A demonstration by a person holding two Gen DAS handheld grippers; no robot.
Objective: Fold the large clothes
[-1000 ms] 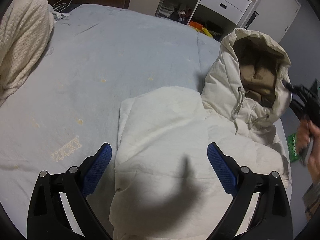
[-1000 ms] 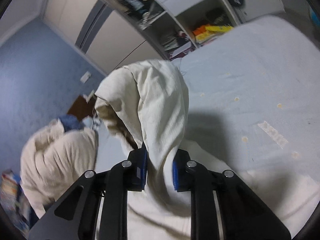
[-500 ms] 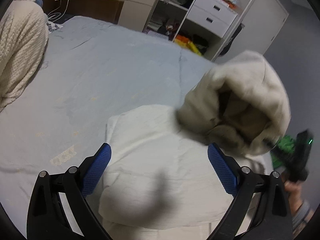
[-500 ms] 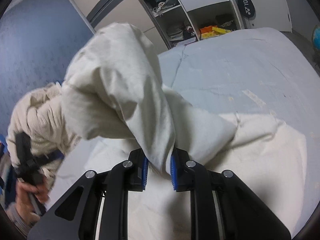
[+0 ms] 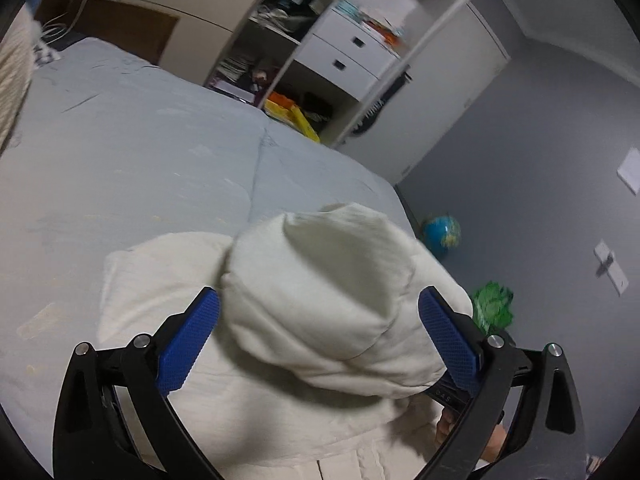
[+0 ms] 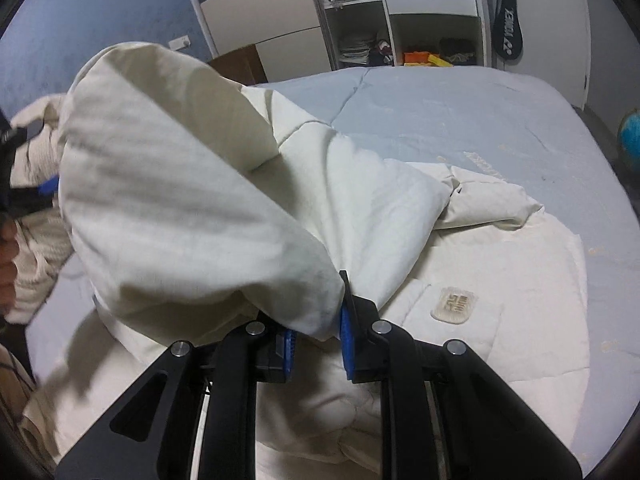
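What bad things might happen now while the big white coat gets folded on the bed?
1. The right gripper pinches only a small bunch of the hood, so the puffy fabric might slip out.
2. The left gripper is open and holds nothing, so the cream hooded jacket underneath could shift or bunch.
3. The jacket lies near the bed's edge; a hard tug might drag it off.

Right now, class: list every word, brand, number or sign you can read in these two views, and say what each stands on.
"YONEX": on the black racket bag hanging by the shelves.
Patch on the cream hooded jacket: characters too blurred to read.
Lettering on the blue bedspread: unreadable.
Small print on the black gripper body: too small.
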